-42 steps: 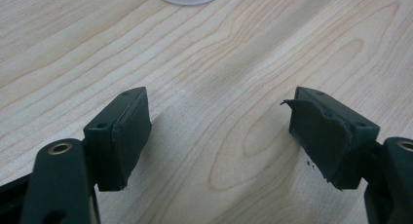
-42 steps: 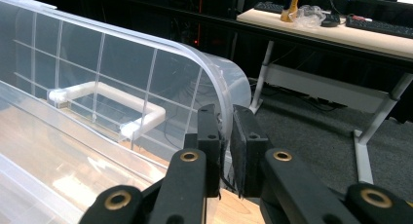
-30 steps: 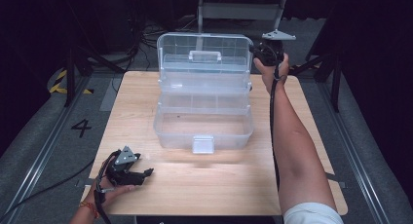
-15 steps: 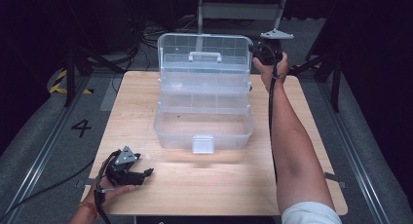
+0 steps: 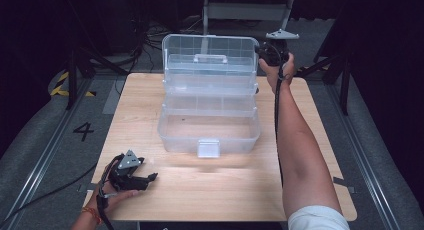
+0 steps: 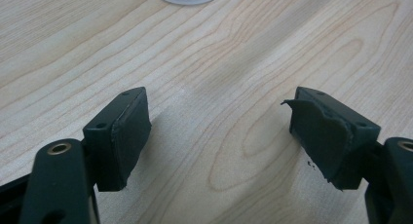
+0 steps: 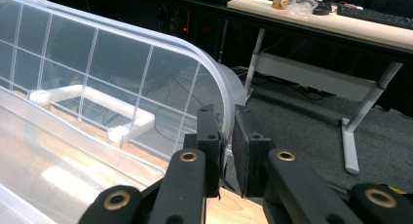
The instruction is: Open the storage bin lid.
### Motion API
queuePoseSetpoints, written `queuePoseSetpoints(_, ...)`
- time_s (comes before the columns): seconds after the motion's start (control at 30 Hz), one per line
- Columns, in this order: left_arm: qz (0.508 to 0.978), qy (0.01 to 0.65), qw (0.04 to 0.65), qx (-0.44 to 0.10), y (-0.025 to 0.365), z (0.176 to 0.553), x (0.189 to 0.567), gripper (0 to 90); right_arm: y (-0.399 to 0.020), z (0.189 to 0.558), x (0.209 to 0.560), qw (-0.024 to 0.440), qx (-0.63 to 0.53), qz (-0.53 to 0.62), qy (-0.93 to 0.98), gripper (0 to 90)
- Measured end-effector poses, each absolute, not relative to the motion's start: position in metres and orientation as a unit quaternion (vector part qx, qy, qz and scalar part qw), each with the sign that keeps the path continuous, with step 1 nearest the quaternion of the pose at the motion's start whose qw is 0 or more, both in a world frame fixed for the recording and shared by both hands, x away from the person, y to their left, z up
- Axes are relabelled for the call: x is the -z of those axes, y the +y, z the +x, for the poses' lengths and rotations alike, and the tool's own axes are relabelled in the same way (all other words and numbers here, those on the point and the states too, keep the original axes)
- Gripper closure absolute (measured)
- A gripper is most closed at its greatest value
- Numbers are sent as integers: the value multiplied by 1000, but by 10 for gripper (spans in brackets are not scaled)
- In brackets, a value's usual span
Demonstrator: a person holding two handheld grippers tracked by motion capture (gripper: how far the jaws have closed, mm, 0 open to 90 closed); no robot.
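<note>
A clear plastic toolbox [image 5: 209, 135] stands open in the middle of the wooden table [image 5: 140, 115], its fold-out trays stepped back toward the raised lid [image 5: 210, 50]. My right gripper [image 5: 265, 52] is at the lid's right edge, shut on the rim. In the right gripper view the pads [image 7: 246, 141] pinch the thin rim of the lid [image 7: 122, 63], with the white handle [image 7: 92, 100] seen through it. My left gripper [image 5: 150, 179] rests on the table's near left corner, open. Its jaws [image 6: 219, 136] stand wide over bare wood.
The box's white front latch [image 5: 208, 148] faces the near edge. The right forearm [image 5: 300, 155] stretches along the table's right side. Behind the table stand a metal-legged desk [image 7: 341, 19] and cables [image 5: 150, 32]. A floor rail and a "4" marking [image 5: 83, 131] lie to the left.
</note>
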State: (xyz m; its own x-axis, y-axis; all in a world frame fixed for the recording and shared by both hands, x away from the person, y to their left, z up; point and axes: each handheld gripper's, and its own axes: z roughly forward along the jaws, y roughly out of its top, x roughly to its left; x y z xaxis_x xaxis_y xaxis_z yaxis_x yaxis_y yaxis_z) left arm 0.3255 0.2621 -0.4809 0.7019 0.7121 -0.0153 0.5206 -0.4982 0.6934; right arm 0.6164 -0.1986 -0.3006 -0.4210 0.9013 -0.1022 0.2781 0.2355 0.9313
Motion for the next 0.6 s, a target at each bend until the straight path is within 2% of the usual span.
queuePoseSetpoints(0.6,854,361,348,-138,262,325,481,233,-199,620,303,338,-452,418,712,821)
